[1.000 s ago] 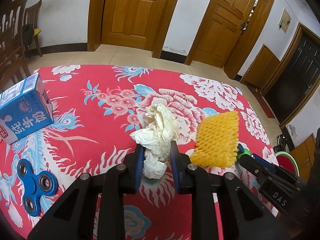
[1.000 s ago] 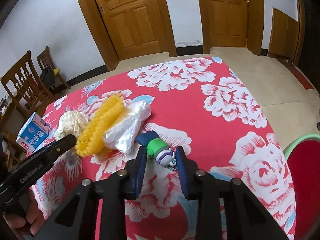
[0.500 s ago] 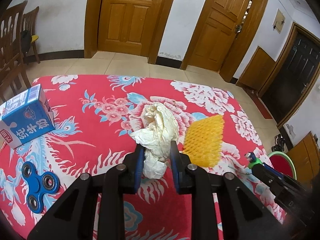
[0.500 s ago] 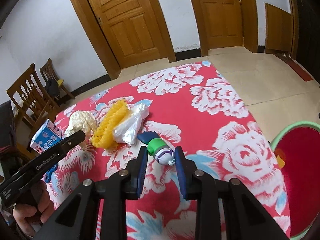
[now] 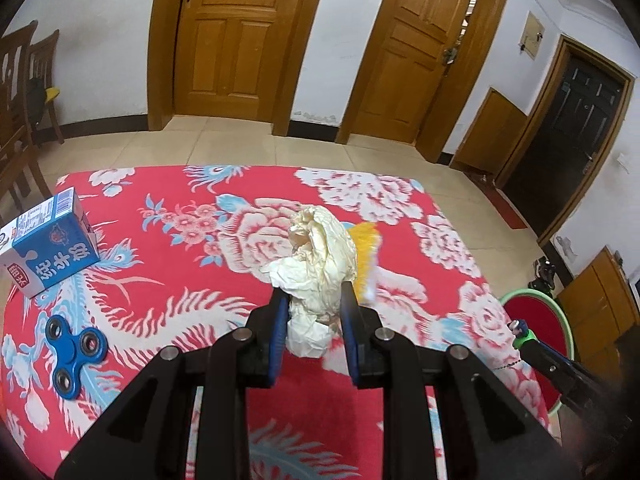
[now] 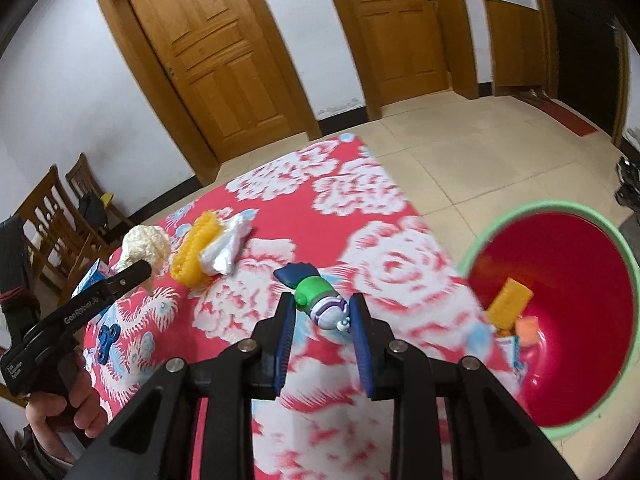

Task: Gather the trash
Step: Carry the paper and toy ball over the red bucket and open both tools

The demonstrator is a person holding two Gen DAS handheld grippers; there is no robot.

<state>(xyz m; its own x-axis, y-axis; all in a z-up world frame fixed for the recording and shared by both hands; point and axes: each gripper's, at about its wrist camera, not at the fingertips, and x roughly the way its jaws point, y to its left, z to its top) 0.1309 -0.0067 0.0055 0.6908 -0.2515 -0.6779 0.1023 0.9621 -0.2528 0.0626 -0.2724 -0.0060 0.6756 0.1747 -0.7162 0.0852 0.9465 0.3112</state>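
Red floral tablecloth (image 5: 168, 264); tiled floor (image 5: 224, 148), wooden doors (image 5: 236, 36) behind.

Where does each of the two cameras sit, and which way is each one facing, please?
Left wrist: on the left gripper, looking along its fingers across the table towards the doors; it is shut on the paper wad.
Right wrist: on the right gripper, facing over the table edge, the basin to its right; it grips a toy. A hand shows at lower left.
Both show: wad, yellow foam net, spinner, carton, basin.
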